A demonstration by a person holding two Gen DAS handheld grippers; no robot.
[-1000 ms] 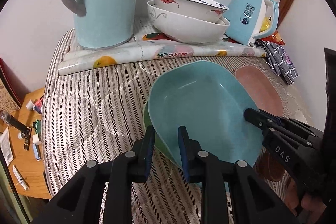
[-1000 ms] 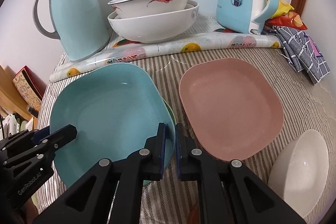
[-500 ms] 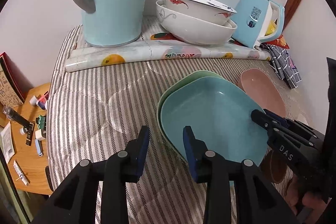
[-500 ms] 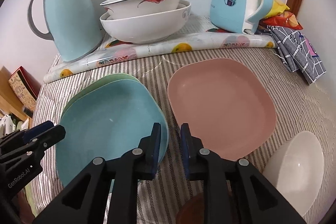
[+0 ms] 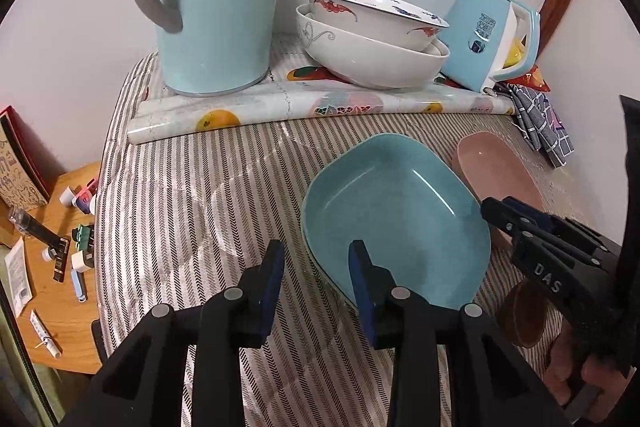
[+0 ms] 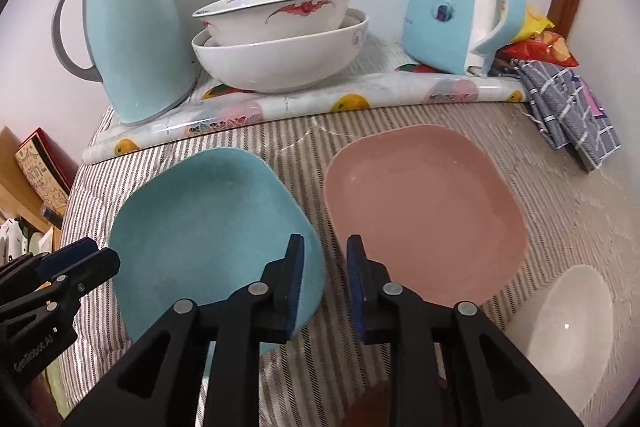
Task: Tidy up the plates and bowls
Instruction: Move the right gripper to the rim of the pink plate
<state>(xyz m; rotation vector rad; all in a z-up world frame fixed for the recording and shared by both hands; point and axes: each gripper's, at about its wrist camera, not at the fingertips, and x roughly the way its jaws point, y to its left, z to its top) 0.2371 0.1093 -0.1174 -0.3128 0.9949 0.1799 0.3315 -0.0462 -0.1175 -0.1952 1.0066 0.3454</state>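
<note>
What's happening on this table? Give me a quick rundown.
A person with a gripper in each hand is sorting dishes. The blue plate lies flat on a green one, barely visible beneath it. The left gripper is open. The right gripper has just been opening; nothing is between its jaws. The pink plate and a white bowl lie loose; two bowls are nested behind.

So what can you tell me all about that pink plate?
The pink plate is a rounded square with a raised rim and a smooth, matte look, maybe plastic. It is empty and lies flat on the striped cloth. The blue plate sits just to its left in the right wrist view, a white bowl near its front corner. Nothing grips it.
</note>
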